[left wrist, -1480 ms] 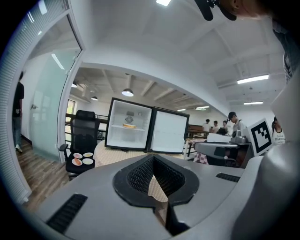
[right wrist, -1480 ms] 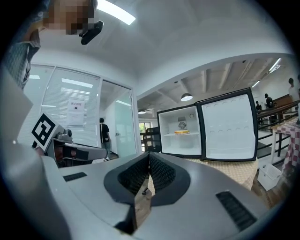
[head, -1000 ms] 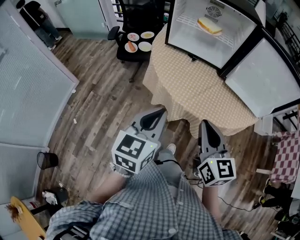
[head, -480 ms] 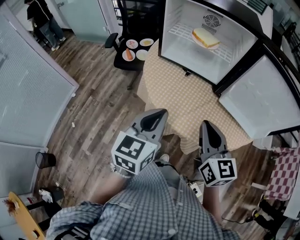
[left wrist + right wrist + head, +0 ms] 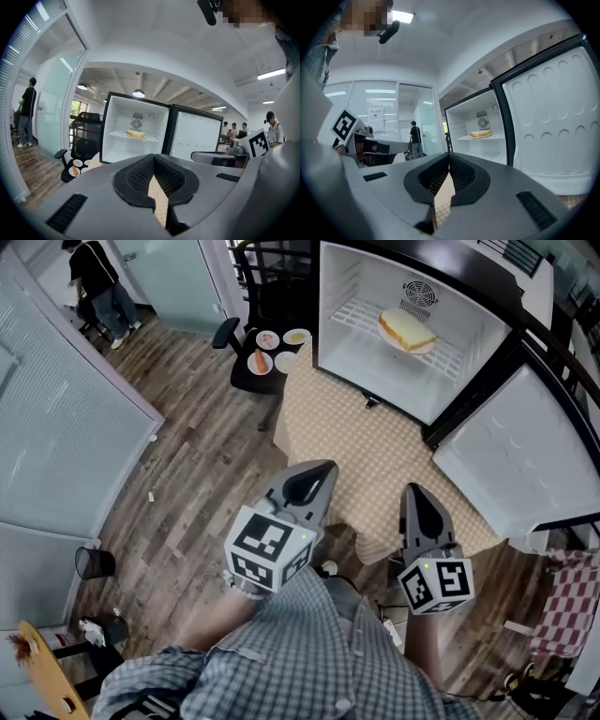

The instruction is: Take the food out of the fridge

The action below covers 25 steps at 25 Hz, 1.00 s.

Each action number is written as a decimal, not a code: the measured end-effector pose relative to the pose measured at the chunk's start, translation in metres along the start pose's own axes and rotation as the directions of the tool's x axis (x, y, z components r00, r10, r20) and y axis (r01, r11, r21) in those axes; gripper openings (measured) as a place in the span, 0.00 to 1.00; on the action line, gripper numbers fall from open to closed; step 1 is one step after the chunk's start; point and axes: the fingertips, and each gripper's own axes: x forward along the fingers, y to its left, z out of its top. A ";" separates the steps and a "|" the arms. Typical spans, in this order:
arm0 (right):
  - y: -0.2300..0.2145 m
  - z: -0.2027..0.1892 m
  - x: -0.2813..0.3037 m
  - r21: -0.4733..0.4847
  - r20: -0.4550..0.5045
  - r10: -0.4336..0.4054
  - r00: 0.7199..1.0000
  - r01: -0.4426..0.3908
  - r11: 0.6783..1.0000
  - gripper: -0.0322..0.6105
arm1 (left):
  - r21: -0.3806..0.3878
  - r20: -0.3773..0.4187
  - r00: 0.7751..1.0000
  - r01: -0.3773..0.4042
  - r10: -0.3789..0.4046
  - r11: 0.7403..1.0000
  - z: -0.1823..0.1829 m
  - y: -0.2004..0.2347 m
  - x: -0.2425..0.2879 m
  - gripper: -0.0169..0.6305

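The left tool (image 5: 325, 468) and the right tool (image 5: 410, 489) were each pressed together and empty at lower centre, at the near edge of one checked worktop (image 5: 375, 451). In the upper right one fridge (image 5: 366, 381) stood open, with one sandwich (image 5: 405, 328) on its wire shelf. Four small plates (image 5: 267, 338) sat on a chair (image 5: 225, 329) left of the fridge.

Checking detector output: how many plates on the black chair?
4, all on the black chair seat: far-left plate, far-right plate, near-left plate, and near-right plate beside the tablecloth, which may hide more.
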 end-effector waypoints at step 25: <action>-0.074 0.025 0.109 -0.028 0.004 -0.216 0.976 0.216 0.976 0.07 | -0.013 -0.058 0.972 0.226 -0.226 0.974 0.040 0.068 0.152 0.04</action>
